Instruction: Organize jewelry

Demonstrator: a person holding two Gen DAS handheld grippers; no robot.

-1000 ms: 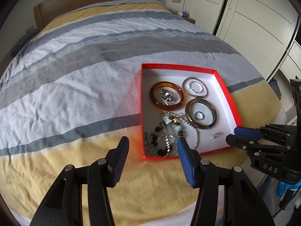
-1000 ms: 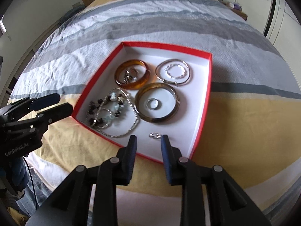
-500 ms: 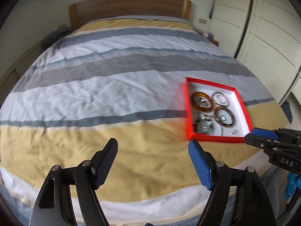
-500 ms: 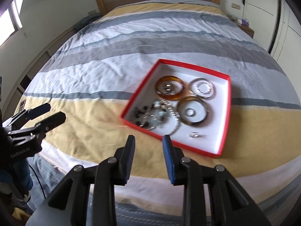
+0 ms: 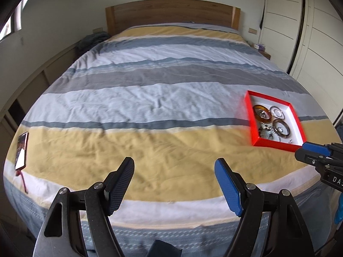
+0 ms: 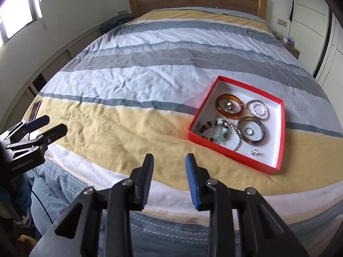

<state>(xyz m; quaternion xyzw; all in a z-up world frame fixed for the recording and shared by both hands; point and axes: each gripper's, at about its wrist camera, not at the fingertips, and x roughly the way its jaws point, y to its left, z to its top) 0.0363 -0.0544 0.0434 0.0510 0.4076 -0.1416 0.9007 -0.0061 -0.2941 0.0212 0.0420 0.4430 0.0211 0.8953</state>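
Observation:
A red box [image 6: 277, 167] with a white inside lies on the striped bed, right of centre; it also shows in the left wrist view [image 5: 250, 126]. It holds an amber bangle [image 6: 229, 112], a silver bangle [image 6: 265, 114], a brown bangle [image 6: 263, 136], a beaded necklace [image 6: 215, 130] and a small ring [image 6: 255, 152]. My left gripper [image 5: 174, 178] is open and empty over the bed's front edge, far left of the box. My right gripper [image 6: 169, 177] is open and empty, near the box's front left.
A phone [image 5: 21, 150] lies at the bed's left edge on the yellow stripe. A wooden headboard [image 5: 171, 12] stands at the far end. White wardrobe doors [image 5: 317, 38] stand on the right. The bed cover [image 6: 128, 81] is wide and flat.
Both grippers have pulled back and away from the box, which now looks smaller and further right. The left jaws have opened wider. The jewelry has not moved.

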